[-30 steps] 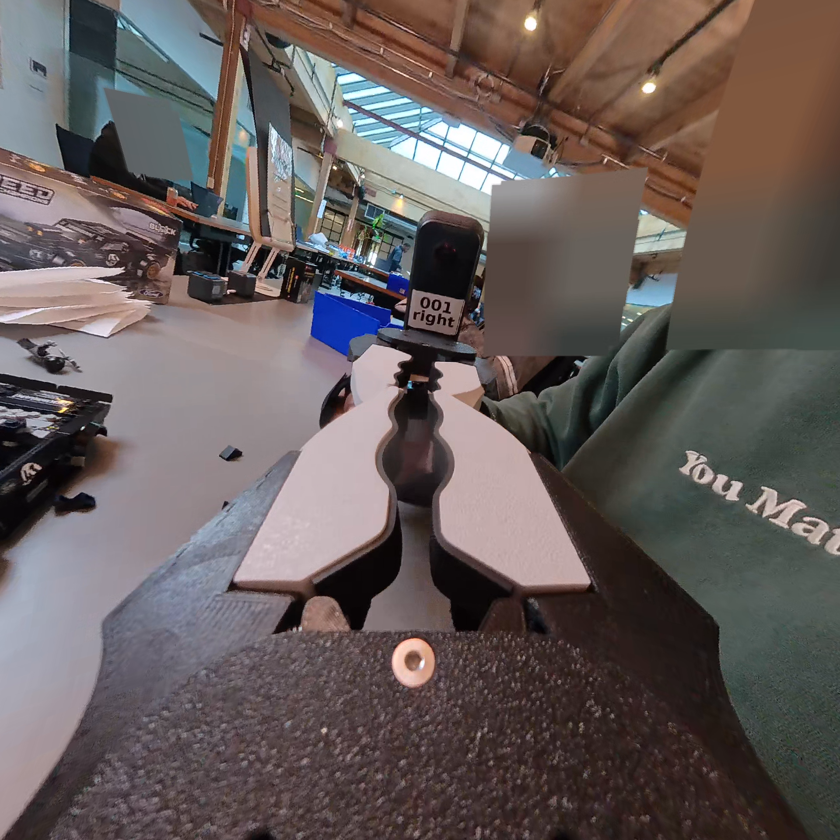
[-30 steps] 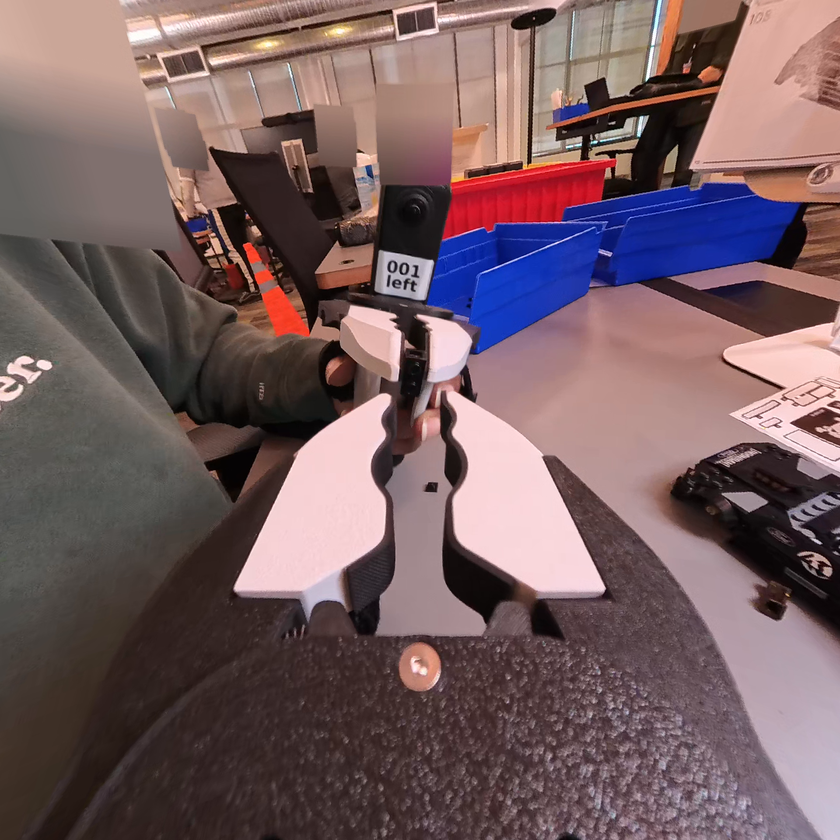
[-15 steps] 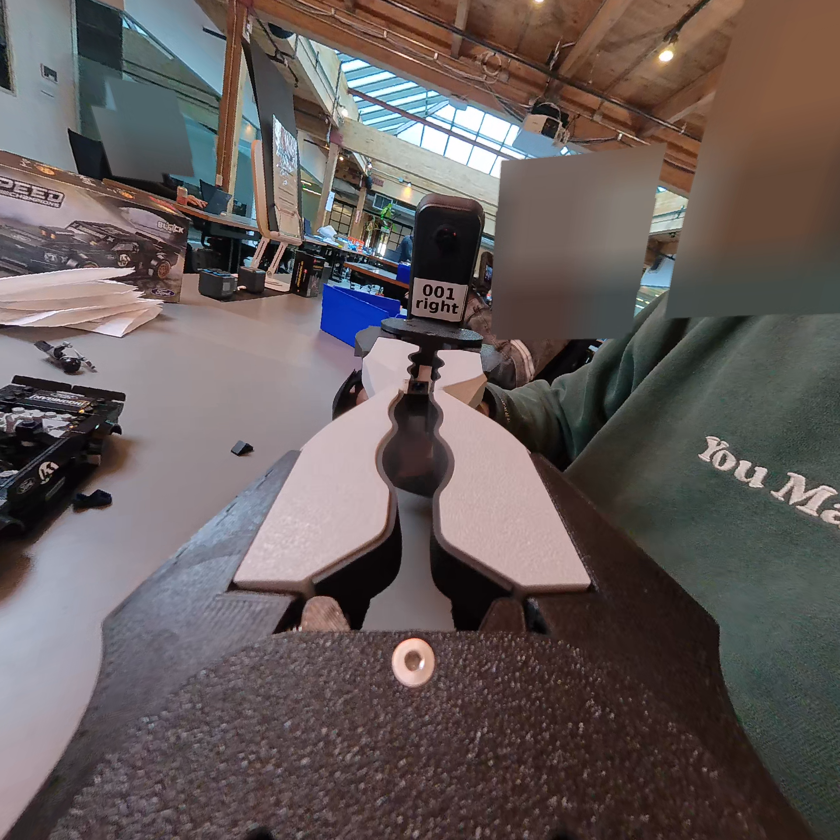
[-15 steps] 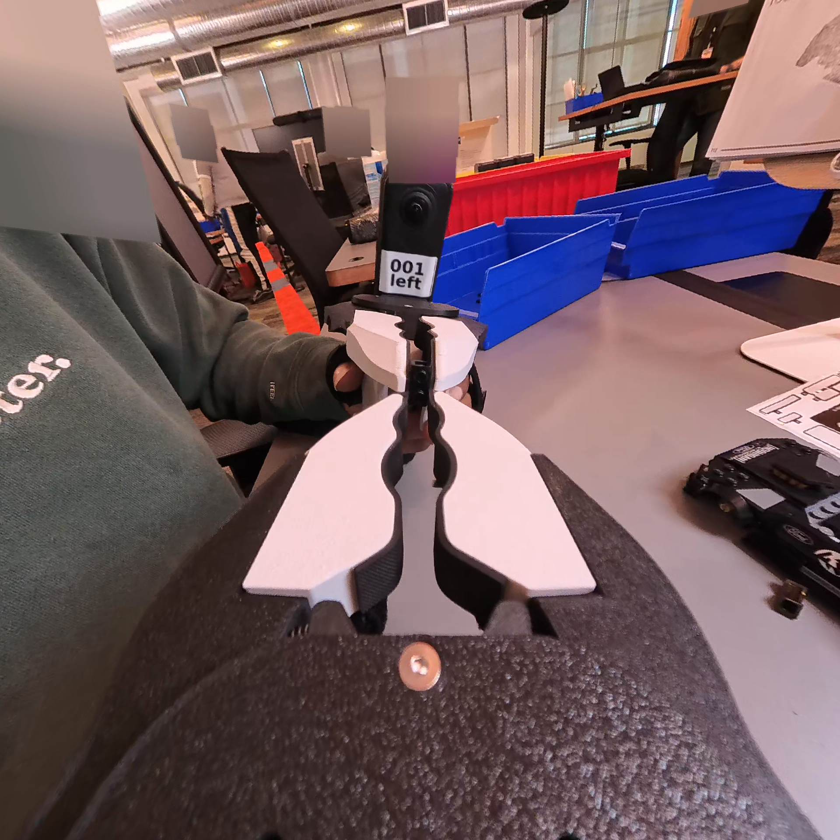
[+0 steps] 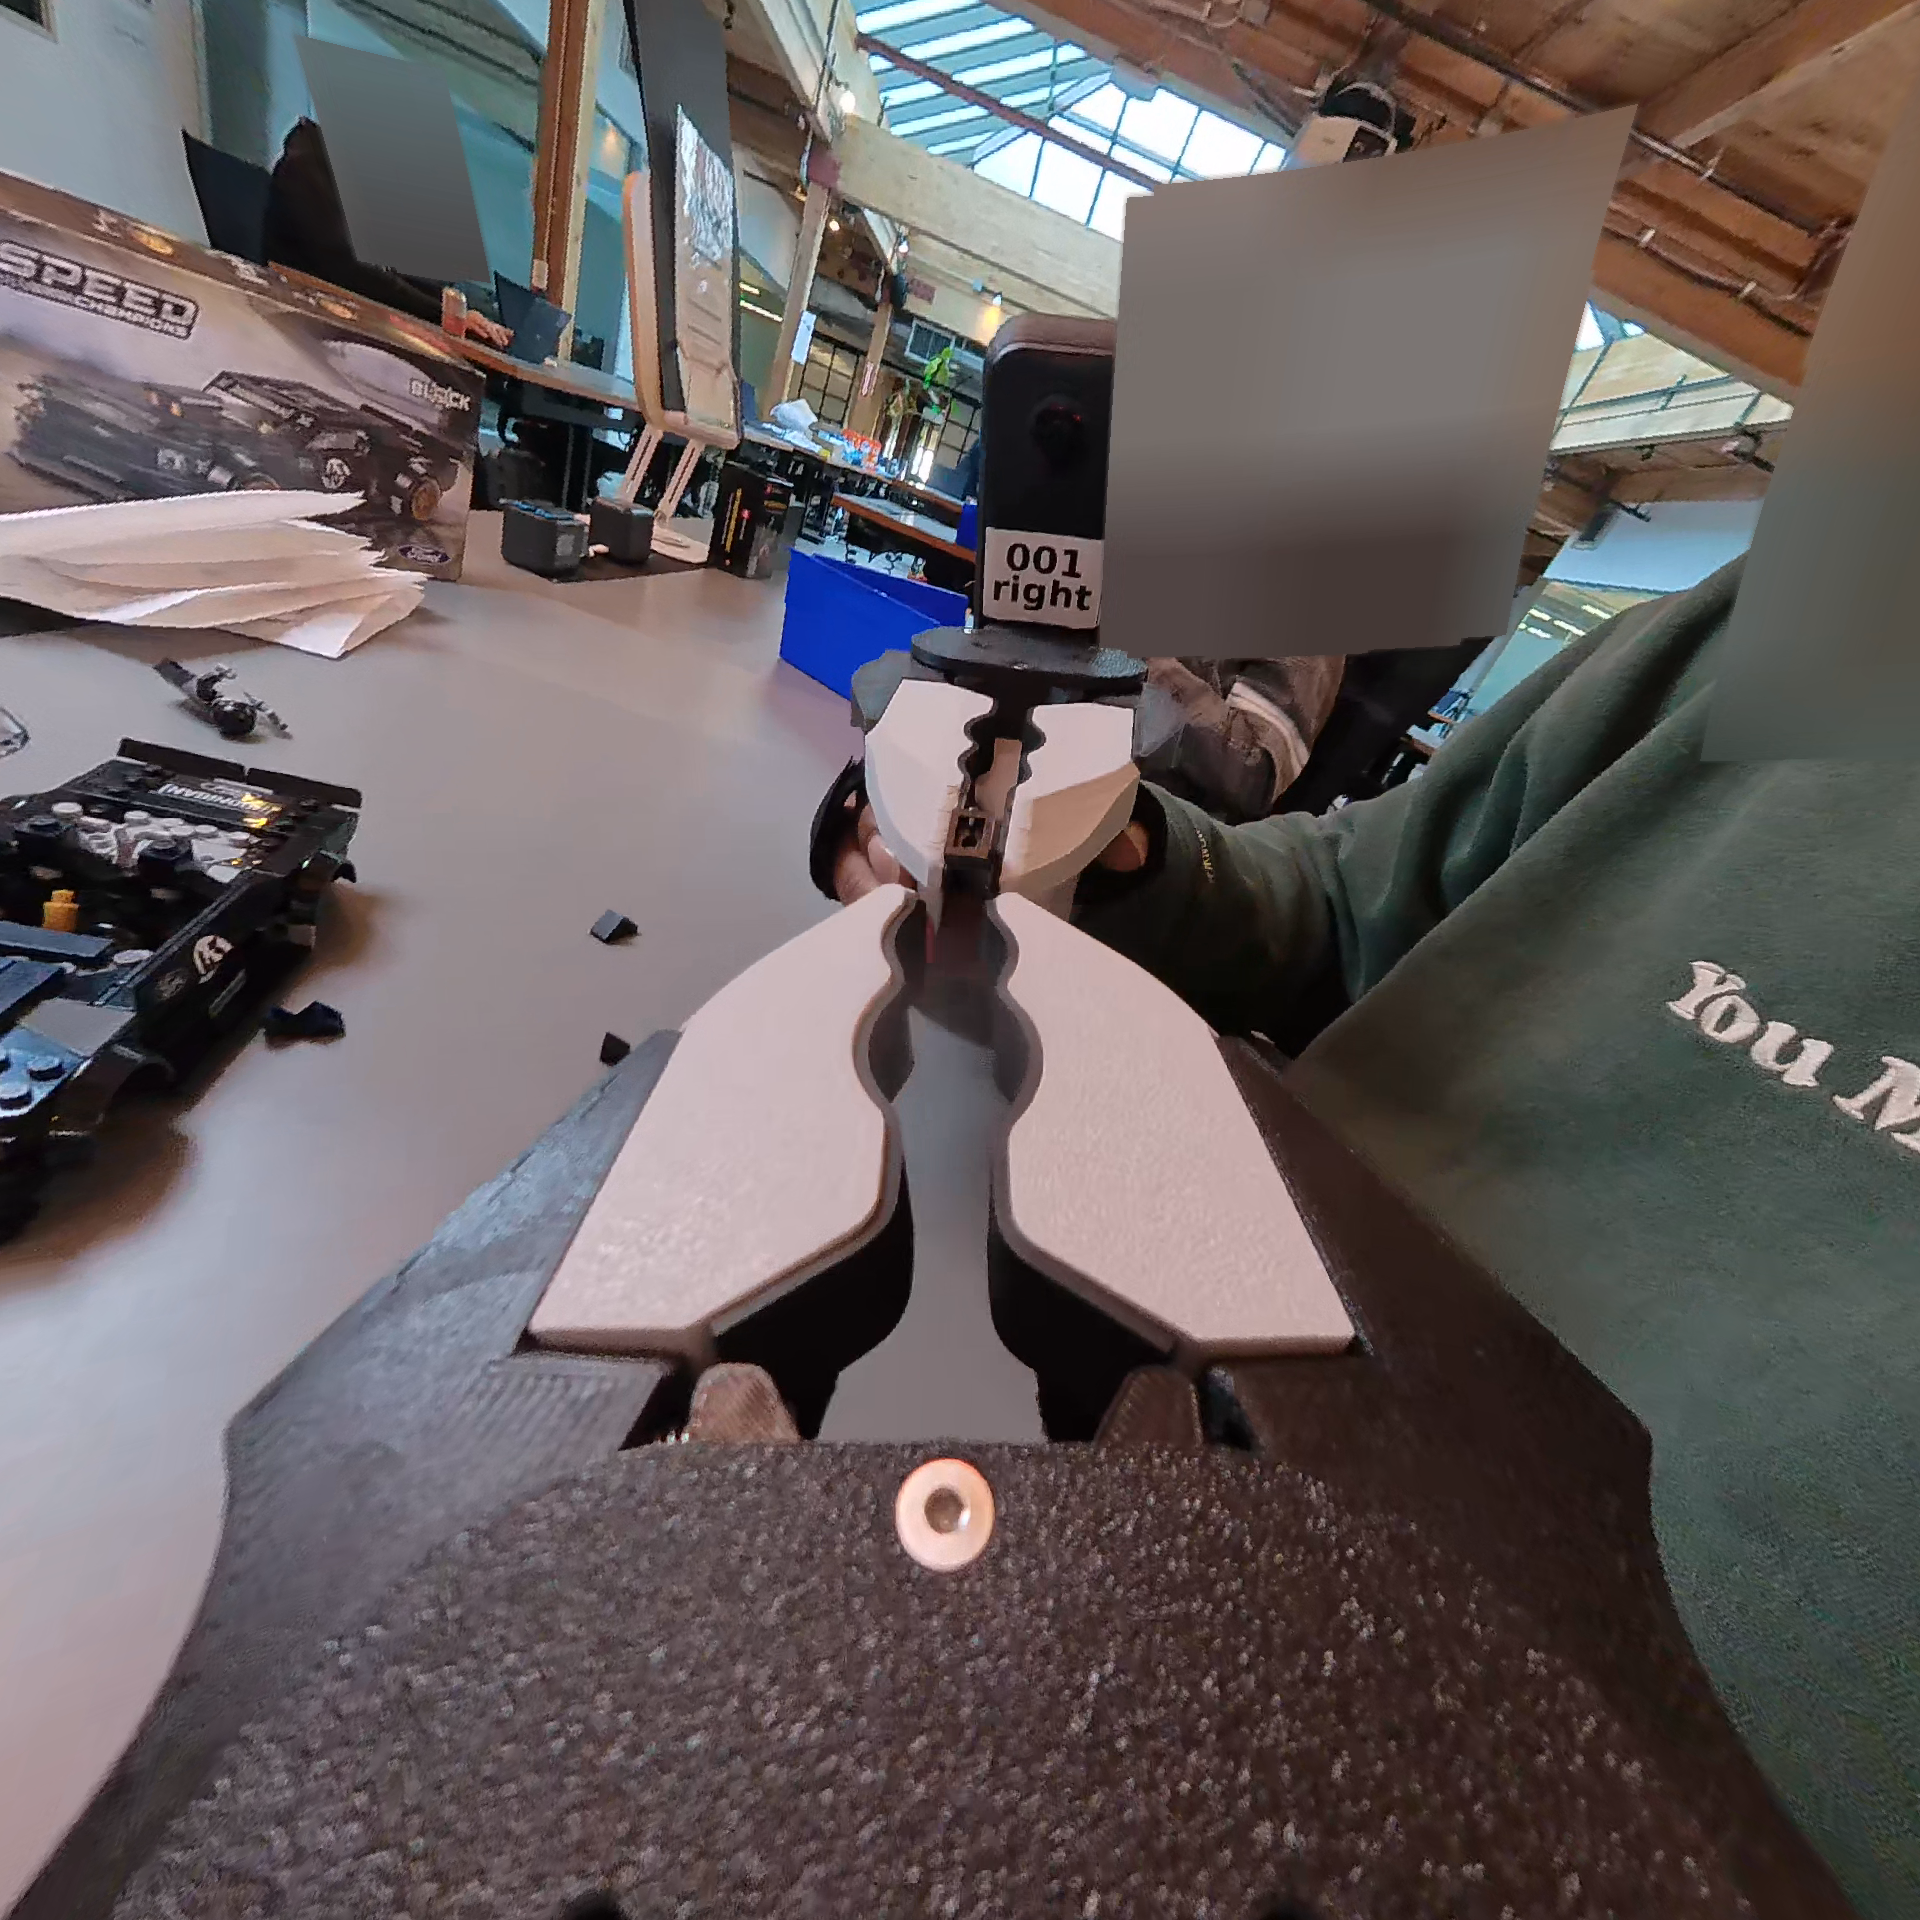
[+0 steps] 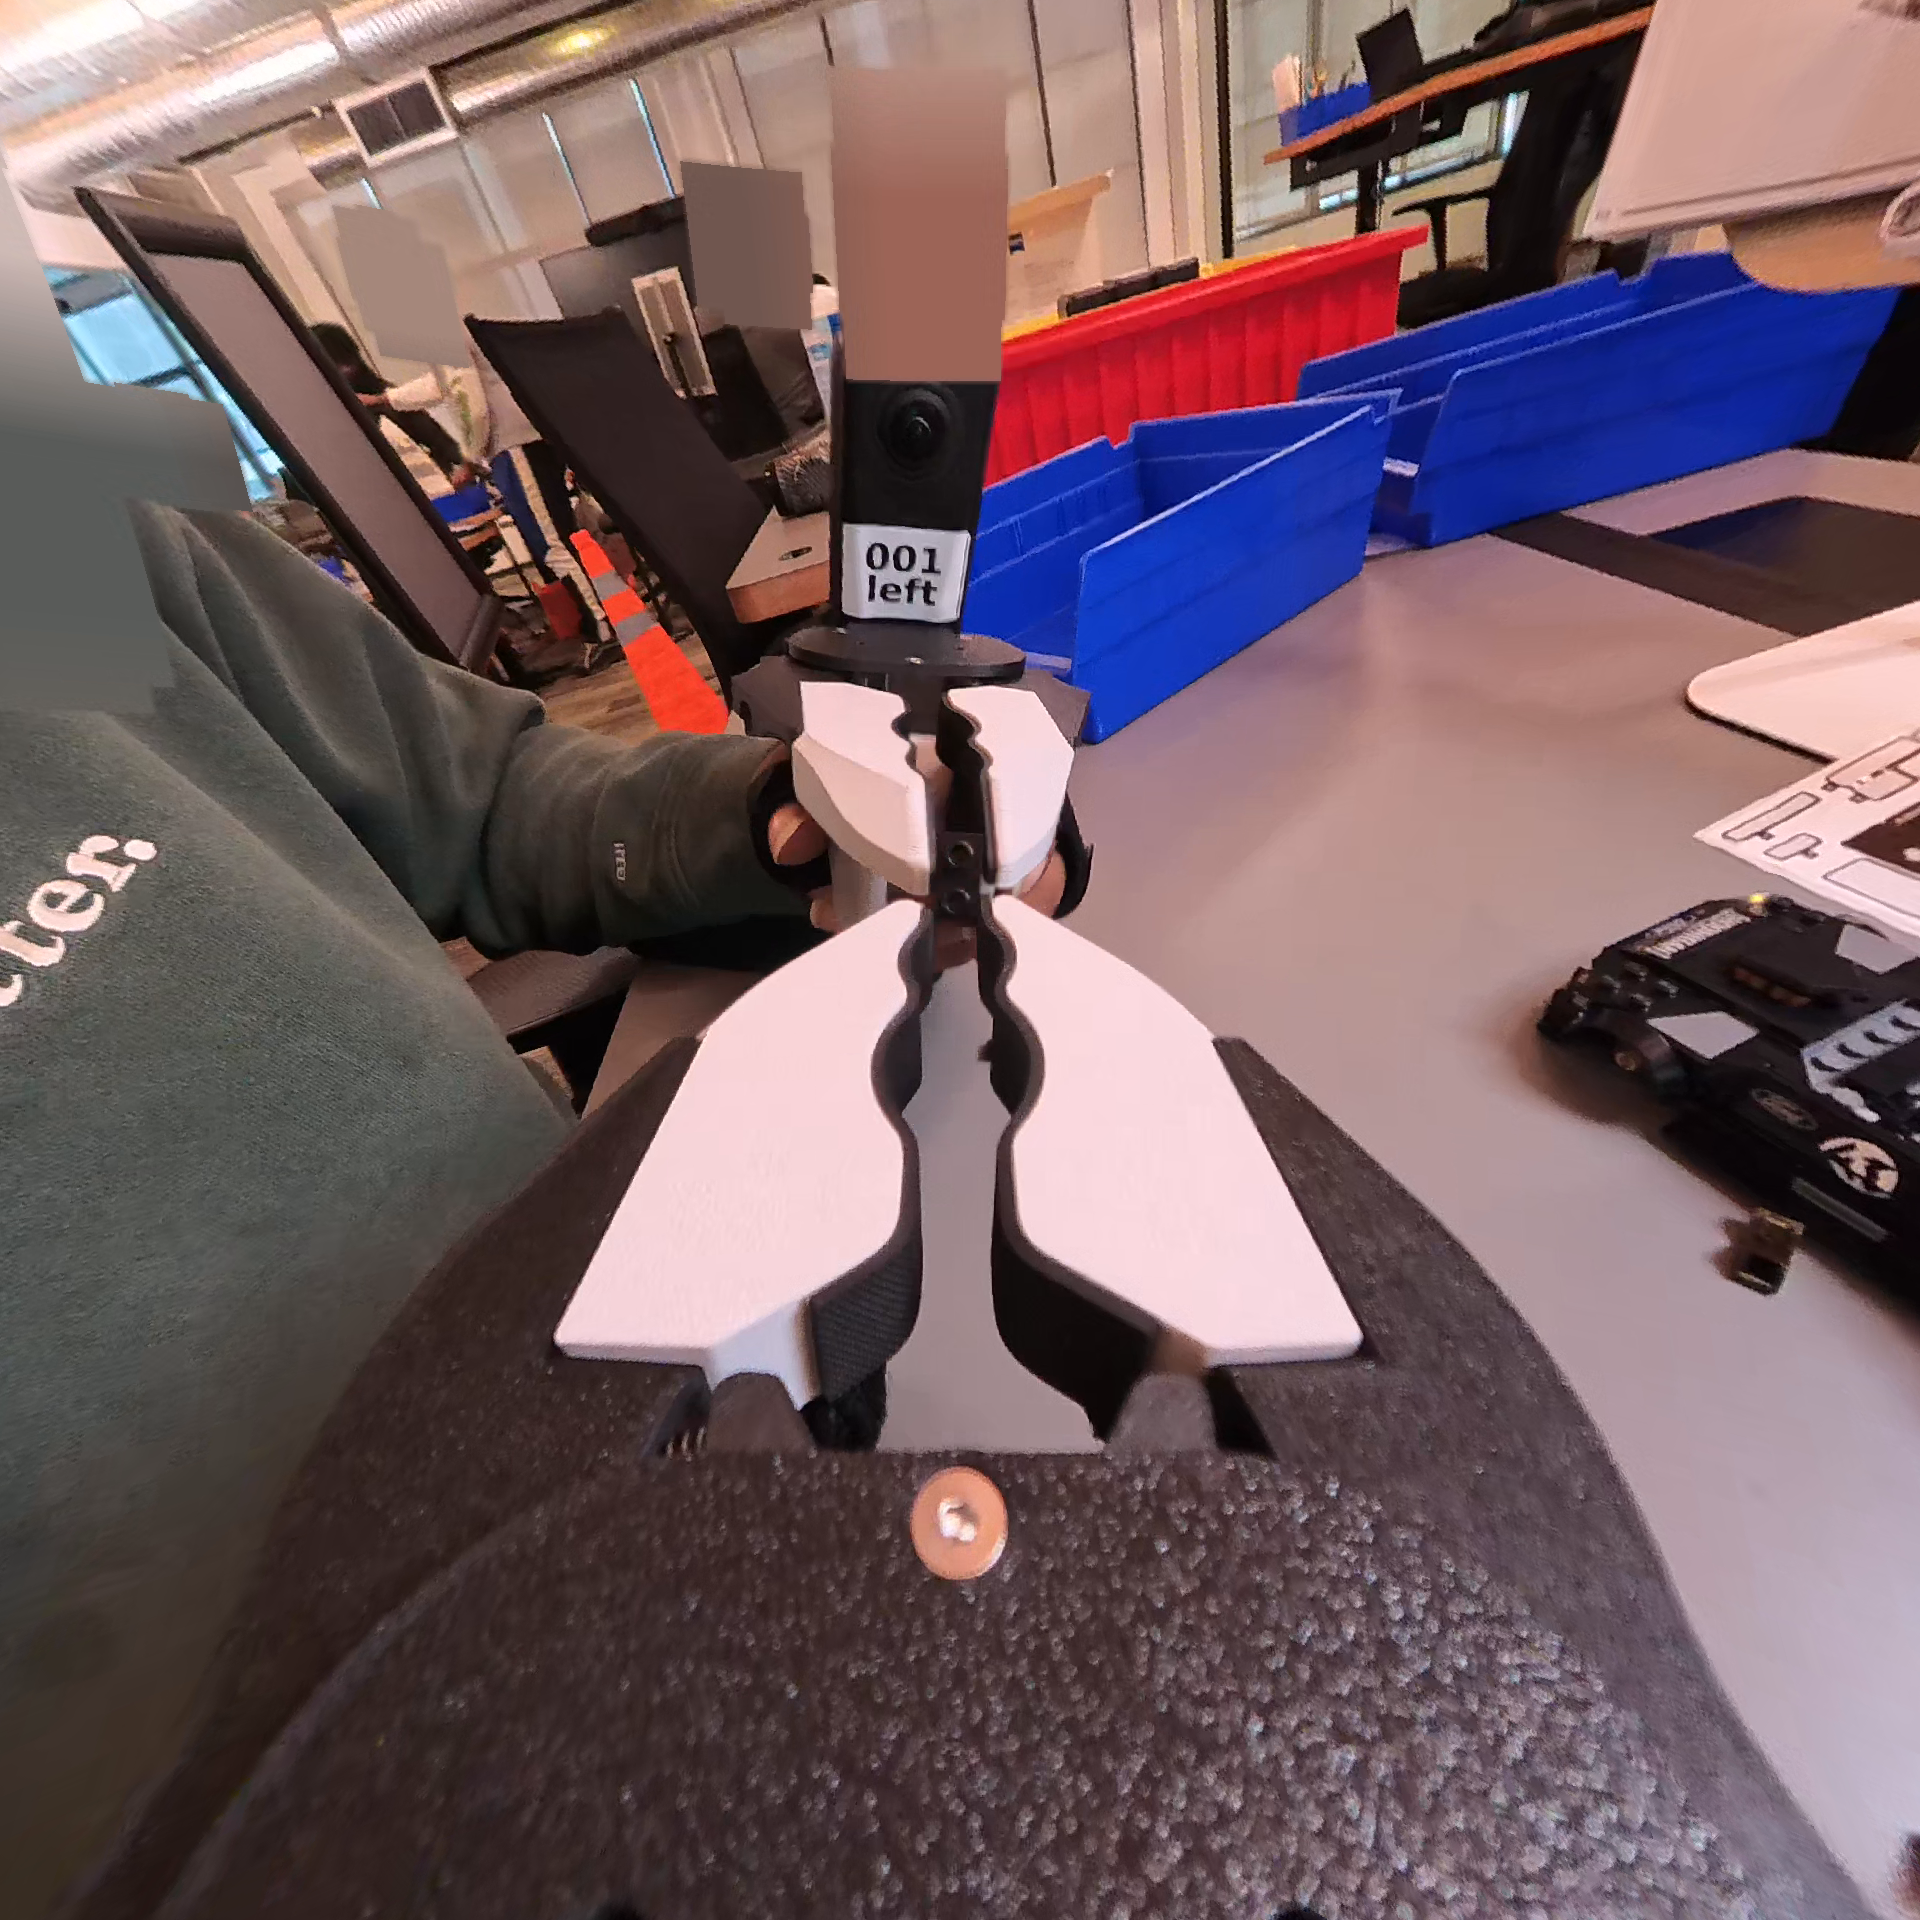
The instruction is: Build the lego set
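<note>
My left gripper (image 5: 951,909) and right gripper (image 6: 954,920) face each other tip to tip above the grey table (image 5: 520,790). A small black lego piece (image 5: 971,836) is pinched between the right gripper's fingers and also sits between my left fingertips. In the right wrist view the same piece (image 6: 961,868) is in the left gripper's jaws. Both jaws stand narrow around it. The partly built black lego car (image 5: 135,904) lies on the table to the left; it also shows in the right wrist view (image 6: 1766,1049).
Loose black pieces (image 5: 613,925) lie near the car, and a small brown-black one (image 6: 1761,1247). The set's box (image 5: 208,384), white paper bags (image 5: 208,571), an instruction sheet (image 6: 1829,821) and blue bins (image 6: 1195,540) ring the table. A person's green sweater (image 5: 1558,1143) is close by. Only a small space, under 4 cm, lies between the two pairs of fingers. Both grippers' tips are roughly 20 cm from the partly built black lego car (image 5: 135,904).
The right gripper has narrowed from open onto the black piece held by the left gripper. Both grippers have moved closer together, tips now meeting.
</note>
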`<state>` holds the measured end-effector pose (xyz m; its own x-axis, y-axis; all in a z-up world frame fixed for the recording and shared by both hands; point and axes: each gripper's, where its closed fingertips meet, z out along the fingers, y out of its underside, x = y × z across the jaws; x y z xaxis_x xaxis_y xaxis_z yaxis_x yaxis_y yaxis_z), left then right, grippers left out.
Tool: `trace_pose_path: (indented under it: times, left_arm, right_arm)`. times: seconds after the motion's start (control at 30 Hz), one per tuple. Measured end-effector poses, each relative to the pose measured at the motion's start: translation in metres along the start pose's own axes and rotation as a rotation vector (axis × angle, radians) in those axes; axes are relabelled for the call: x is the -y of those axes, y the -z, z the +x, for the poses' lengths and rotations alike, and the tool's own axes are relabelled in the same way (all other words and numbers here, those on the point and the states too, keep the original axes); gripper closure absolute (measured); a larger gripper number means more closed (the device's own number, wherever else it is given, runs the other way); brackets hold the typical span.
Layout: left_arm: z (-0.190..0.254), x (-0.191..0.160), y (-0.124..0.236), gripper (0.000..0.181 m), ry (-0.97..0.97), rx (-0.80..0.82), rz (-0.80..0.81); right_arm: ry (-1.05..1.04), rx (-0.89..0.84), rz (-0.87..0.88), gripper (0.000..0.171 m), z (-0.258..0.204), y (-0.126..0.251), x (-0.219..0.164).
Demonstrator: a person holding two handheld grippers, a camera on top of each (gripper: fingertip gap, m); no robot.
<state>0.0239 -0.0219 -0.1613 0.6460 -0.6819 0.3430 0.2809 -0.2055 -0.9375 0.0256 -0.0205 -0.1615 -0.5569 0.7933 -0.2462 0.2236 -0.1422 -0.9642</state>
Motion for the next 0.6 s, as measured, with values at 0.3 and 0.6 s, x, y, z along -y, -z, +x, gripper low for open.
trace_pose_path:
  times: [0.3, 0.6]
  left_arm:
    - [-0.005, -0.013, -0.003, 0.167, 0.039, 0.010, -0.087]
    - [-0.011, -0.015, -0.001, 0.170, -0.043, 0.075, -0.118]
  right_arm:
    - [-0.070, -0.009, -0.146, 0.163, 0.005, -0.007, -0.025]
    - [-0.096, -0.016, -0.130, 0.163, 0.007, -0.004, -0.022]
